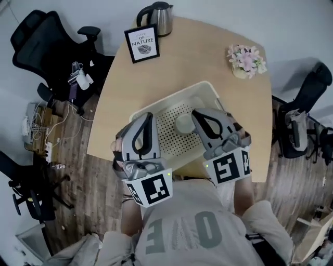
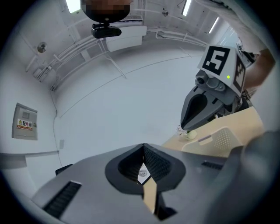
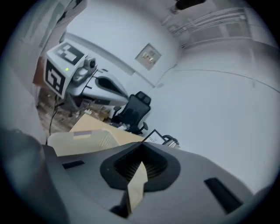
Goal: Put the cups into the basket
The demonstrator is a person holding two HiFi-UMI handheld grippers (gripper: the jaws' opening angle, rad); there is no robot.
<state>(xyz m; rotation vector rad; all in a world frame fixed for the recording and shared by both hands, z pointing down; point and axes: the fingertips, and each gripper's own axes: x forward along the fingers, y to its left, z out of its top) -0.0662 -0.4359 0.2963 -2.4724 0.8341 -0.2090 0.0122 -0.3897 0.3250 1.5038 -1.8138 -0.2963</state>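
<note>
The one cup (image 1: 184, 123) in view, pale and round, sits in the basket (image 1: 174, 97), on its perforated floor. It lies between and just below the two sets of jaws. It appears small, light and rigid, probably smooth-walled. The likely hold is across the rim wall, one jaw inside and one outside, with moderate force to prevent slipping. No other cup shows on the surface (image 1: 208, 57); any further cup may be hidden under the grippers.

The left gripper (image 1: 148, 117) has its jaws together with nothing between them. The right gripper (image 1: 197, 114) is the same, closed and empty. Both hover over the basket, tips pointing forward.

Well ahead of the jaws stand a framed sign (image 1: 142, 44), a kettle (image 1: 158, 15) and, ahead and right of them, flowers (image 1: 245, 60). None blocks the basket. The basket walls appear to be the only obstruction to a low approach.
</note>
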